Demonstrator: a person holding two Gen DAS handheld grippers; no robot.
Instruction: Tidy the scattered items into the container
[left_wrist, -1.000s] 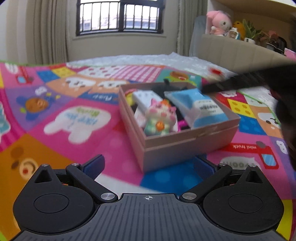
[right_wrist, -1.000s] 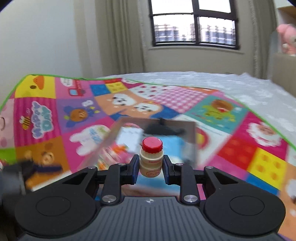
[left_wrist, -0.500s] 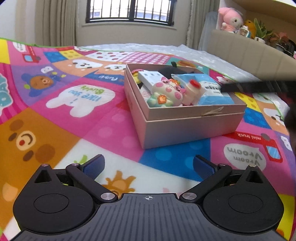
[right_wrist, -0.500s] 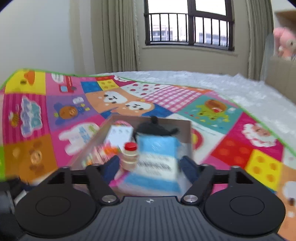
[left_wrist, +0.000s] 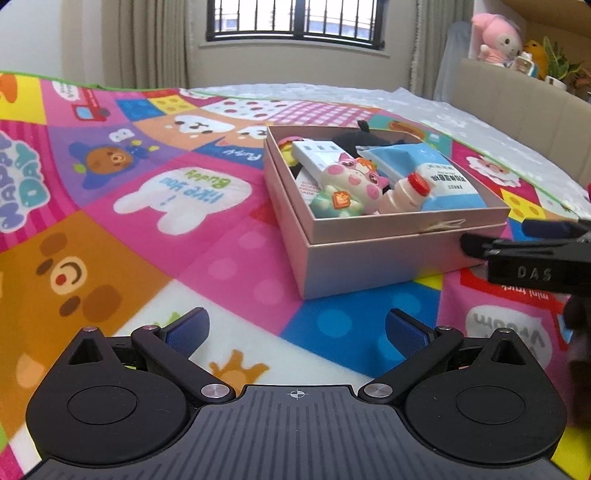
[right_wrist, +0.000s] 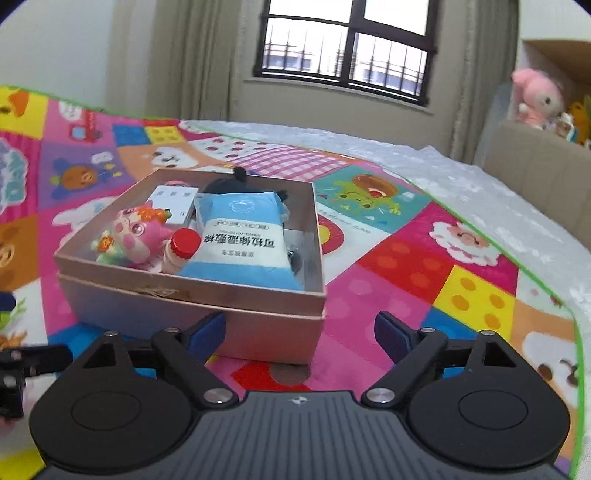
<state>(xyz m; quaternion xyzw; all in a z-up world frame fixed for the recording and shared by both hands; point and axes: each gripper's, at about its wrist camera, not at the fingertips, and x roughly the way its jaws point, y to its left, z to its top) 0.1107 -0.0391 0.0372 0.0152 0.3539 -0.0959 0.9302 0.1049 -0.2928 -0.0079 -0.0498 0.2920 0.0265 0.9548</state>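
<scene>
1. Watching my left view: left gripper (left_wrist: 297, 330) gapes wide and empty, near of the box (left_wrist: 369, 258); the bottle (left_wrist: 404, 192) leans on the packet (left_wrist: 424, 177), so a nudge could topple it.
2. On my right view, the right gripper (right_wrist: 300, 330) is opening, nothing between its pads, close against the box's near wall; I risk shoving it.

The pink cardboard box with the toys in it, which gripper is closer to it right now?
Right. The right gripper is opening, empty, its fingers up against the pink cardboard box's near wall. The left gripper hangs open farther back over the colourful play mat, clear of the box.
</scene>
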